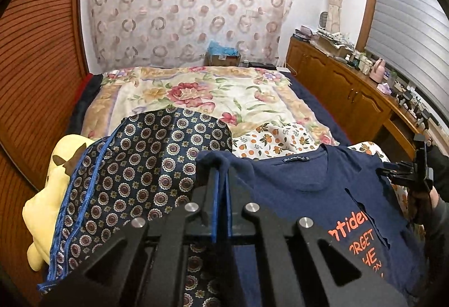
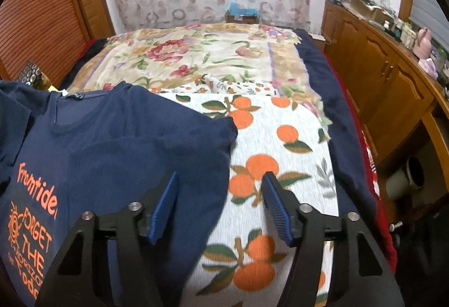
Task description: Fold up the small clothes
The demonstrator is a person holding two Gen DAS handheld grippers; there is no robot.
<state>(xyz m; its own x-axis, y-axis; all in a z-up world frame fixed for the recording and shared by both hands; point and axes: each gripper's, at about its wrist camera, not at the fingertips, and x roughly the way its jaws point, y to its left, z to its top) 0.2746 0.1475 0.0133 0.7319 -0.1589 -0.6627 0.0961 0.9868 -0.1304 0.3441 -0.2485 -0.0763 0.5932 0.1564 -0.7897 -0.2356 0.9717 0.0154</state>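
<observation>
A navy T-shirt (image 1: 322,189) with orange lettering lies on the bed, neckline towards the far end. My left gripper (image 1: 220,169) is shut on the shirt's left sleeve fabric and holds it bunched between its blue pads. The shirt also shows in the right wrist view (image 2: 112,147). My right gripper (image 2: 221,180) is open, with one finger over the shirt's right edge and the other over the orange-print cloth (image 2: 280,138). The right gripper also appears at the right edge of the left wrist view (image 1: 393,171).
A navy patterned scarf (image 1: 140,166) and a yellow plush toy (image 1: 53,189) lie to the left. A floral bedspread (image 1: 210,93) covers the bed. A wooden cabinet (image 2: 378,77) with clutter runs along the right. A slatted wooden wall (image 1: 36,68) is on the left.
</observation>
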